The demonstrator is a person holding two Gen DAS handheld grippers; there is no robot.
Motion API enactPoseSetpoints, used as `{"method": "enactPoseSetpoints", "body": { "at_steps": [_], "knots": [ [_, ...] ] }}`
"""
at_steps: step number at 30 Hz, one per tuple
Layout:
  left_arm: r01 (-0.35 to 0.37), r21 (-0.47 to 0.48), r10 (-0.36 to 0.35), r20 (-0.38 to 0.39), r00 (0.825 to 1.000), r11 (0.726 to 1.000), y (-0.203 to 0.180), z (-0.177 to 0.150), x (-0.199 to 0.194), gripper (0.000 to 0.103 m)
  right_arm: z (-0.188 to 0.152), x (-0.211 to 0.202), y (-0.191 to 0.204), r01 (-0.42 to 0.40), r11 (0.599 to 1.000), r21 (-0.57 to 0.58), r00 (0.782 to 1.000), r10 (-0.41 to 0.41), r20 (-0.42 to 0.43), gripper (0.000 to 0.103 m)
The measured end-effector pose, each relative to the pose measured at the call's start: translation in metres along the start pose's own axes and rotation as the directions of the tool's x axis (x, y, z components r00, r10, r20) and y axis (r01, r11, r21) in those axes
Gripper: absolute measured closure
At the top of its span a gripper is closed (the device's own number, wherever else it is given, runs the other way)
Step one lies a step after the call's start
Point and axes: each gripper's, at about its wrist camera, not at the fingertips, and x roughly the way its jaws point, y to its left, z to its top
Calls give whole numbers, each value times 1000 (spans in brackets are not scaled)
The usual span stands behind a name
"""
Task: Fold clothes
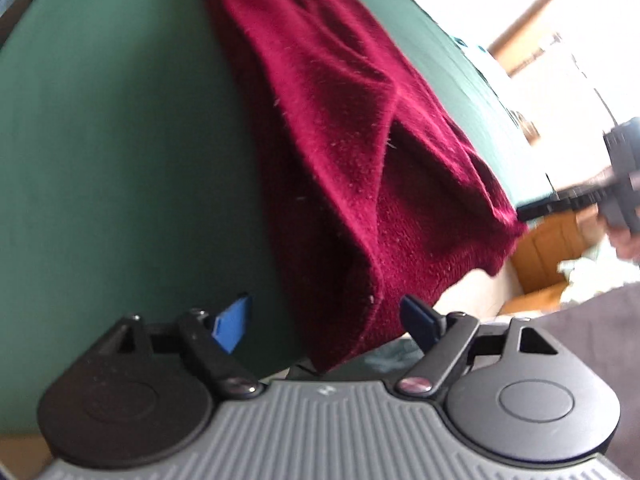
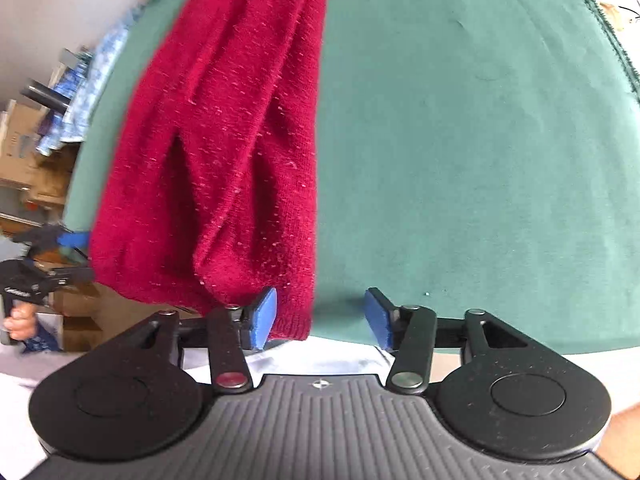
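dark red fuzzy knit garment (image 1: 344, 152) lies as a long narrow band across the green cloth-covered surface (image 1: 120, 160), layers doubled lengthwise, near end hanging over the surface's front edge. judged: the overhang gives the tools an edge to reach without scraping the cloth.

left tool (image 1: 326, 320) low at the front edge, blue-padded fingers (image 1: 232, 326) spread wide, the hanging end between them but not pinched.

right tool (image 2: 322, 316) level at the same edge, fingers likewise apart; the left pad (image 2: 266, 314) sits against the hem, nothing clamped.

scene fits lengthwise fold laid, crossfold pending, or fold just released.
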Motion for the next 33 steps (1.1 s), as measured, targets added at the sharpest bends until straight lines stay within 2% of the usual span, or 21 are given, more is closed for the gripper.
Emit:
{"method": "enactPoseSetpoints", "body": {
  "at_steps": [3, 6, 10, 11, 12, 15, 19, 21, 22, 25, 30, 33],
  "knots": [
    [-2, -68, 5, 46, 999, 998, 0, -3, 1, 20, -3, 2, -2, -81, 997, -20, 997, 81, 17, 49],
    [46, -144, -37, 65, 997, 989, -3, -9, 4, 20, -4, 2, -6, -133, 990, -42, 991, 134, 30, 49],
    [33, -107, -22, 100, 995, 994, -18, -20, 5, 20, -8, -2, -7, -177, 984, -24, 982, 178, 59, 51],
    [30, -111, -17, 109, 994, 993, -19, -19, 6, 27, -10, -2, -7, -192, 981, -7, 979, 192, 67, 51],
    [29, -119, -15, 115, 993, 992, -19, -18, 6, 45, -11, 0, -6, -207, 978, 9, 976, 205, 77, 52],
    [39, -138, -21, 125, 992, 990, -13, -14, 7, 66, -15, 4, -3, -234, 971, 47, 966, 227, 123, 56],
    [92, -170, -67, 147, 987, 981, 0, -20, 7, 70, -22, 5, 0, -236, 965, 112, 961, 215, 177, 63],
    [100, -184, -70, 162, 984, 978, 3, -23, 9, 85, -25, 6, 3, -221, 968, 115, 962, 197, 189, 75],
    [97, -186, -66, 170, 983, 978, 3, -24, 9, 87, -27, 6, 4, -214, 970, 116, 962, 189, 195, 80],
    [88, -193, -52, 186, 981, 977, 2, -26, 8, 89, -31, 5, 4, -199, 971, 132, 961, 167, 221, 85],
    [62, -215, -24, 178, 984, 975, -5, -19, 2, 91, -35, 3, 5, -190, 967, 170, 956, 142, 257, 85],
    [46, -228, -7, 172, 985, 973, -9, -15, -2, 91, -32, 2, 9, -224, 957, 183, 950, 172, 262, 85]
  ]
}}
